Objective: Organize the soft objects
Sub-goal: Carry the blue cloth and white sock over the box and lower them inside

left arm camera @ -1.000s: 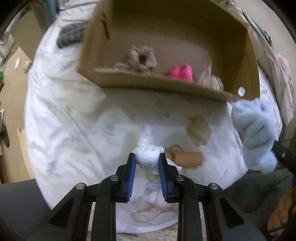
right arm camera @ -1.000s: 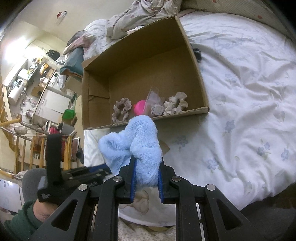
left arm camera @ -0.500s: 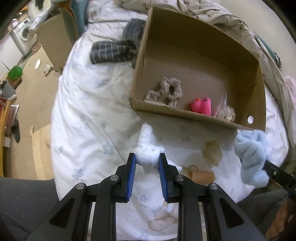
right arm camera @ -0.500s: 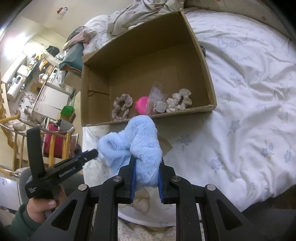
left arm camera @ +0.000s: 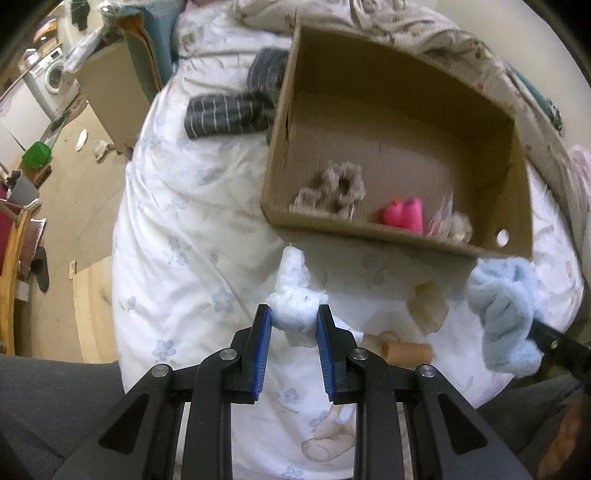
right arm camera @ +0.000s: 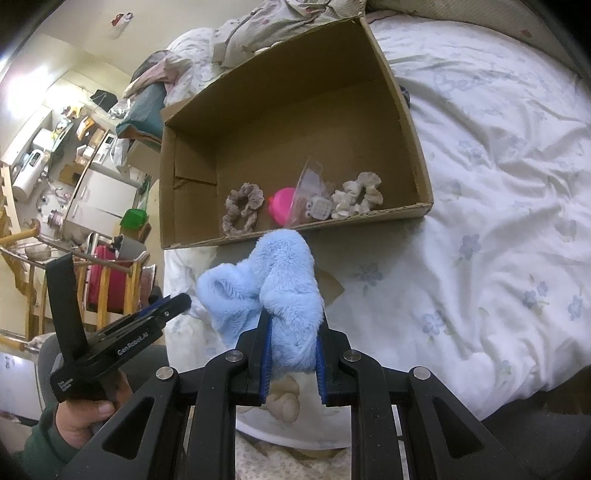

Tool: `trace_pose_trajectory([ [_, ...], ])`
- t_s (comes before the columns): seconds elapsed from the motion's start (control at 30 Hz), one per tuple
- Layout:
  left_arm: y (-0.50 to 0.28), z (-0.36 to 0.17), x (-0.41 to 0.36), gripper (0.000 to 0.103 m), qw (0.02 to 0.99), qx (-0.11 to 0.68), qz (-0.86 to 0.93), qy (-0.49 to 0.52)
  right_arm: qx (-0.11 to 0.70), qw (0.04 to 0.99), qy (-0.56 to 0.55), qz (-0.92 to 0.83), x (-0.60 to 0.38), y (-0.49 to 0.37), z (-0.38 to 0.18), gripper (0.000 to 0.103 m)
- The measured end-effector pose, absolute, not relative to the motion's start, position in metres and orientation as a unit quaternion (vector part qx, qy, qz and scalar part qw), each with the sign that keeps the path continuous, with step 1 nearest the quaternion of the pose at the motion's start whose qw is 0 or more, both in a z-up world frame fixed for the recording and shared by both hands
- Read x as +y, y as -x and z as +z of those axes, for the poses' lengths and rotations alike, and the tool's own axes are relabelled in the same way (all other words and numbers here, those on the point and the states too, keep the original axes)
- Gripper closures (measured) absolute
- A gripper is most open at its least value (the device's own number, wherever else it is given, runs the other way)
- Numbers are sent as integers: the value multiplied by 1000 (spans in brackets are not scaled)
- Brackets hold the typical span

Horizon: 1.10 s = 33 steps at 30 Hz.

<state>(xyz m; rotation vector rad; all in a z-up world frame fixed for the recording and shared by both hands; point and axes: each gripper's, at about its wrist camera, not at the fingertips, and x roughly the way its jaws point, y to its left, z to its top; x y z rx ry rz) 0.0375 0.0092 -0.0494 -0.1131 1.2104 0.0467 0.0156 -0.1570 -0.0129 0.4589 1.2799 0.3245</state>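
My left gripper (left arm camera: 294, 317) is shut on a white fluffy soft piece (left arm camera: 295, 295), held above the bed short of the cardboard box (left arm camera: 369, 230). My right gripper (right arm camera: 293, 328) is shut on a light blue plush item (right arm camera: 284, 277), also in the left wrist view (left arm camera: 506, 310) at the right. The box (right arm camera: 295, 236) holds a brown scrunchie (right arm camera: 242, 206), a pink soft item (right arm camera: 282, 205), a clear packet (right arm camera: 314, 199) and a cream scrunchie (right arm camera: 356, 197). The left gripper shows in the right wrist view (right arm camera: 177, 302) at lower left.
The bed has a white floral sheet (right arm camera: 498, 221). A cardboard scrap (left arm camera: 424, 306) and a brown tube (left arm camera: 406, 352) lie on it near the front edge. Dark striped socks (left arm camera: 225, 110) lie left of the box. Rumpled bedding (right arm camera: 258, 33) lies behind the box.
The left gripper has pulled back and shifted left with the white piece, so the box now sits farther away and to the right. The right gripper has held the blue plush almost still.
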Motion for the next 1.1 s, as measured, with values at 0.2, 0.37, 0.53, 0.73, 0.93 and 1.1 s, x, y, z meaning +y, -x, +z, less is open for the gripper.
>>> trace_pose_trajectory([
  [0.2,-35,-15,9,81,849,523,19,68,554,784,-216,178,-152,-14,14,83],
  [0.37,-43,18,12,81,869,488,15,81,504,810,-230,192,-153,-22,45,83],
  [0.53,-73,49,7,81,883,465,-3,72,477,827,-231,186,-162,-45,72,83],
  [0.73,-118,59,-2,81,890,453,-13,50,478,837,-205,167,-172,-84,79,83],
  [0.93,-145,28,-13,81,886,462,-20,32,493,832,-216,138,-184,-101,50,83],
  [1.1,-150,-4,-17,81,872,487,-29,34,514,822,-211,124,-183,-109,27,83],
])
